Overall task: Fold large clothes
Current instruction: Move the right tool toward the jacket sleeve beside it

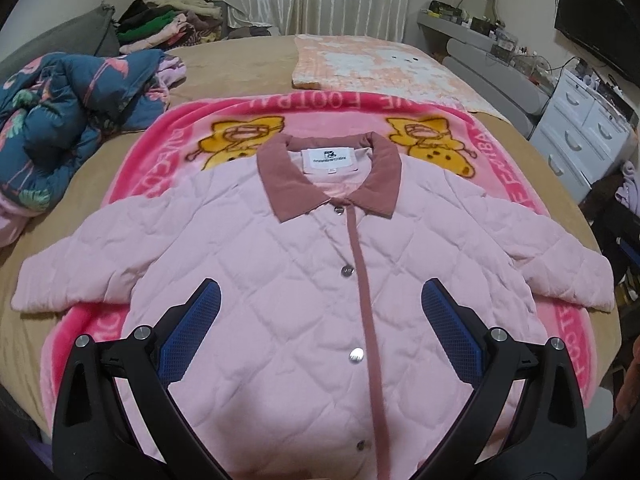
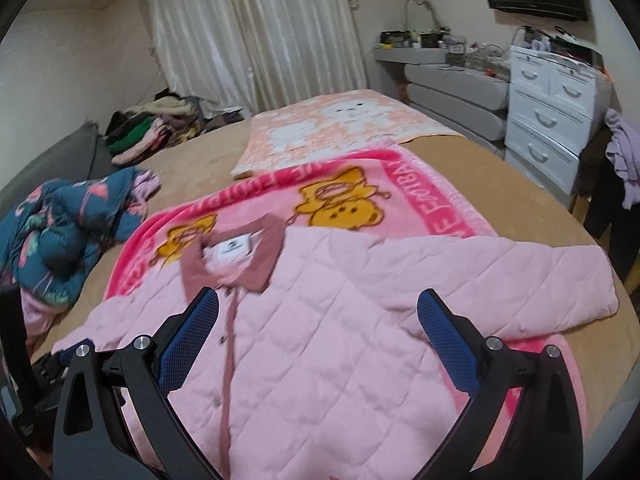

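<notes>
A pink quilted jacket [image 1: 280, 272] with a darker pink collar lies flat, buttoned, front up, sleeves spread, on a pink cartoon blanket [image 1: 168, 140]. My left gripper [image 1: 320, 300] is open and empty, hovering above the jacket's lower front. In the right wrist view the same jacket [image 2: 360, 320] lies below my right gripper [image 2: 318, 308], which is open and empty over its right half, near the right sleeve [image 2: 540, 280].
The bed [image 1: 240, 60] has a tan cover. A blue flowered quilt [image 1: 60, 108] is bunched at the left. An orange and white blanket [image 1: 368, 64] lies beyond. A clothes pile [image 1: 168, 20] sits far left. White drawers [image 2: 548, 100] stand at the right.
</notes>
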